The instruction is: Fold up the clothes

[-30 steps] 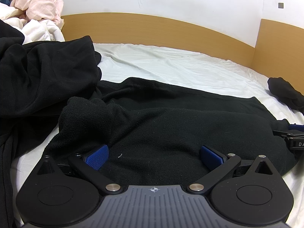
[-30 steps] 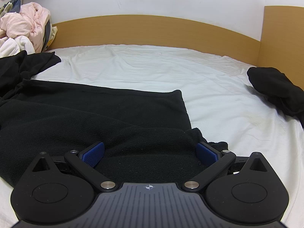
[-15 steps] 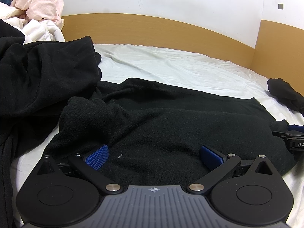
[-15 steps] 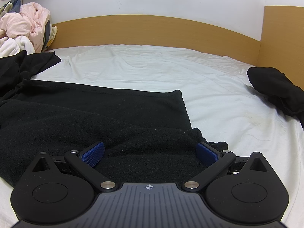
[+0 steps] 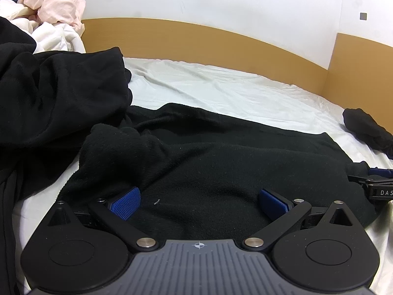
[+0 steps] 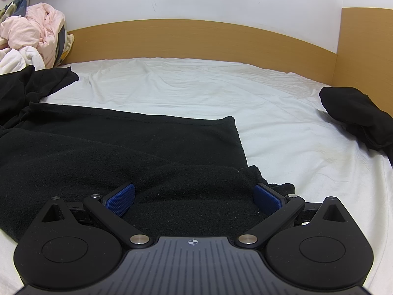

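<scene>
Fleece: I am looking at a black fleece (image 5: pixel 221 162) lying on the bed (image 6: pixel 282 113), long axis running left to right across both views.
Left gripper (image 5: pixel 199 200): I am holding its jaws wide open, gripping nothing, near hem between them, by the bunched left end.
Right gripper (image 6: pixel 193 196): I am keeping its jaws wide open too, empty, at the right end near the corner.
Next: I judge each hand is nearest its own end; fold goes away from me.
Other: black heap (image 5: pixel 61 93) touching the left end.
</scene>
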